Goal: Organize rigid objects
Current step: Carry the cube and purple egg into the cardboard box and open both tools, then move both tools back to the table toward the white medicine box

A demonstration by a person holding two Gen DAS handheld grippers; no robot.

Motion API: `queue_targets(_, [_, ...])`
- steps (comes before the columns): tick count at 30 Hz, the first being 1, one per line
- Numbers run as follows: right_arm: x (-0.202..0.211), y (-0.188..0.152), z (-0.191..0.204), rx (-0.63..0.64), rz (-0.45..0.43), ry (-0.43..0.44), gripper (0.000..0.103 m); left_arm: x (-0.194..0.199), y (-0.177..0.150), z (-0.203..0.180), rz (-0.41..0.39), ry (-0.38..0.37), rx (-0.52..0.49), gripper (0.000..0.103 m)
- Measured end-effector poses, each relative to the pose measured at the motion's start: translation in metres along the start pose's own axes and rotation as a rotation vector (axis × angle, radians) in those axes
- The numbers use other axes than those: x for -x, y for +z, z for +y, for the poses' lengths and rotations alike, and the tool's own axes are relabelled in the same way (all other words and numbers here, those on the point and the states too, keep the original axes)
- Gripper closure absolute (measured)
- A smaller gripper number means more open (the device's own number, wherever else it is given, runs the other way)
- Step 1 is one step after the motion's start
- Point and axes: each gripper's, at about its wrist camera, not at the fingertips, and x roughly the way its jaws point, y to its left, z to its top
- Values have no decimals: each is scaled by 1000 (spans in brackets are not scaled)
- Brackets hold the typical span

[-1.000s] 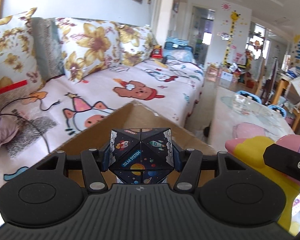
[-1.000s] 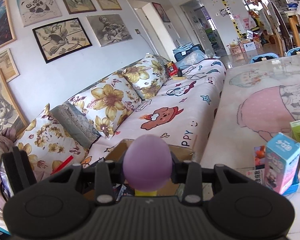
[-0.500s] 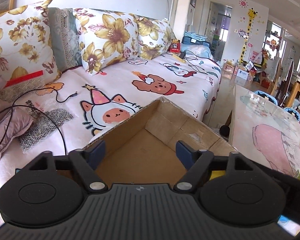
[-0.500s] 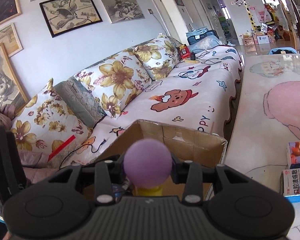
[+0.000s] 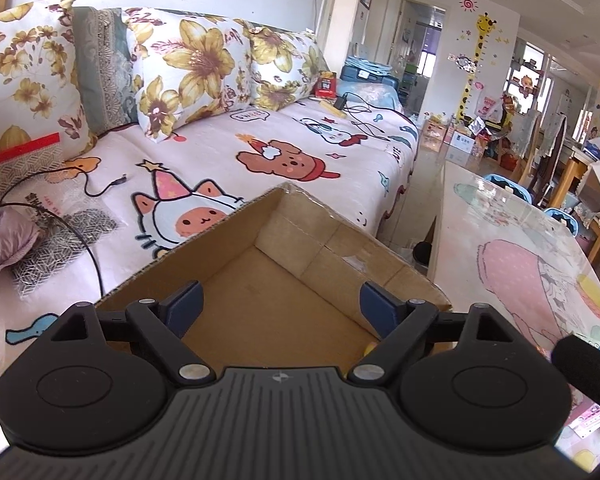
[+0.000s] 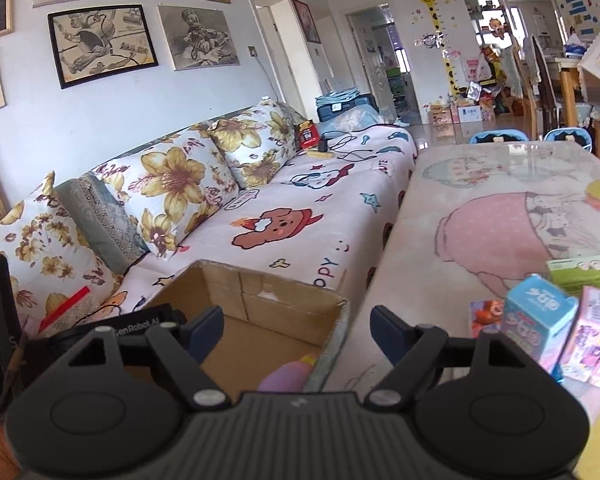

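An open cardboard box (image 5: 300, 248) sits below both grippers, between the sofa and the table. My left gripper (image 5: 281, 306) hangs over it, jaws opening wide with nothing between them; the dark space-print cube is out of sight. My right gripper (image 6: 298, 327) is over the box's (image 6: 276, 296) near right corner, its jaws opening. The purple and yellow toy (image 6: 286, 376) lies loose below its fingers, inside the box by the right wall. A sliver of that toy's yellow (image 5: 370, 348) shows in the left wrist view. The left gripper's body (image 6: 140, 324) shows at the left of the right wrist view.
A sofa (image 5: 260, 152) with a cartoon cover and flowered cushions runs behind the box, cables lying on it. The glass-topped table (image 6: 500, 200) is on the right, with a blue carton (image 6: 536, 316), a green box (image 6: 580, 272) and a pink packet (image 6: 596, 336).
The left jaws opened and let go of the space-print cube, which dropped from view. The right jaws opened and released the purple toy, which now lies lower, in the box.
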Motion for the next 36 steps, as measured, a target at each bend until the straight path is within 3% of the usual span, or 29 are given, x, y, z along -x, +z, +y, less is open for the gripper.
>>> queue_targets(7, [19, -10, -17, 19, -32, -75, 19, 0, -2, -5, 2, -61, -21, 0])
queue_targets(14, [30, -20, -32, 10, -29, -96, 18, 0, -5, -12, -3, -102, -71, 0])
queue_targets(20, [37, -27, -41, 10, -36, -125, 11, 0, -8, -17, -11, -132, -118, 0])
queue_targets(36, [58, -40, -71, 36, -91, -214, 9, -6, -14, -31, -15, -228, -242, 0])
